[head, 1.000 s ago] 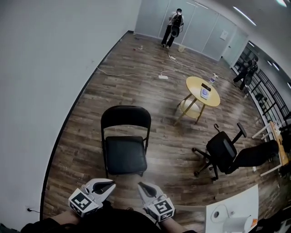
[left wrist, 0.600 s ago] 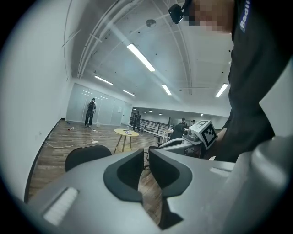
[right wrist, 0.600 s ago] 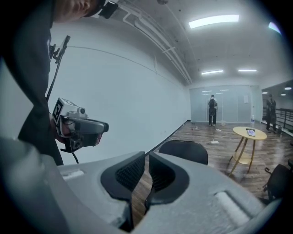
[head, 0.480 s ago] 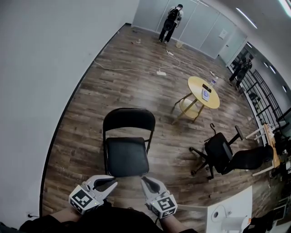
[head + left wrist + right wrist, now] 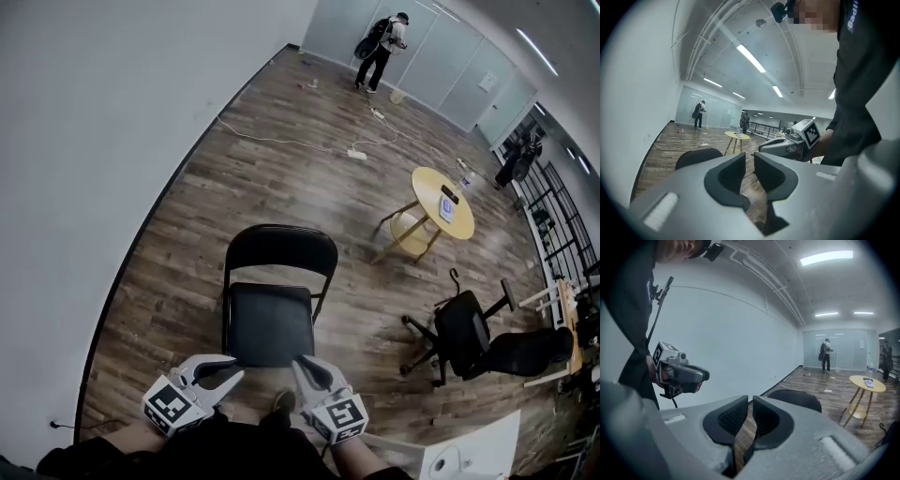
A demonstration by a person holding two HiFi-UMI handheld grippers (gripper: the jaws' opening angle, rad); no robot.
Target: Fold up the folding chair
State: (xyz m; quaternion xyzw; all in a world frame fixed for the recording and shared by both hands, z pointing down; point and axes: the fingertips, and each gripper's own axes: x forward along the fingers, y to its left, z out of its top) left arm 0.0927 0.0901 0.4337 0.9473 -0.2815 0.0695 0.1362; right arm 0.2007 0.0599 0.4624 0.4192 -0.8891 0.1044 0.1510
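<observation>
My left gripper [image 5: 749,158] has just been opening its jaws; they stand a narrow gap apart with nothing between them. My right gripper [image 5: 750,401] is nearly closed, only a sliver of floor showing through, and empty. My dark clothing cuts off both arms at the bottom of the head view. Just ahead, the black metal folding chair with a padded seat [image 5: 271,322] stands unfolded on the brown wood-plank floor [image 5: 178,244], near its white-wall edge; its legs are mostly hidden beneath the seat. Further right sits a black swivel office chair [image 5: 465,330], then a round yellow wooden table [image 5: 437,187] whose small items I cannot identify.
</observation>
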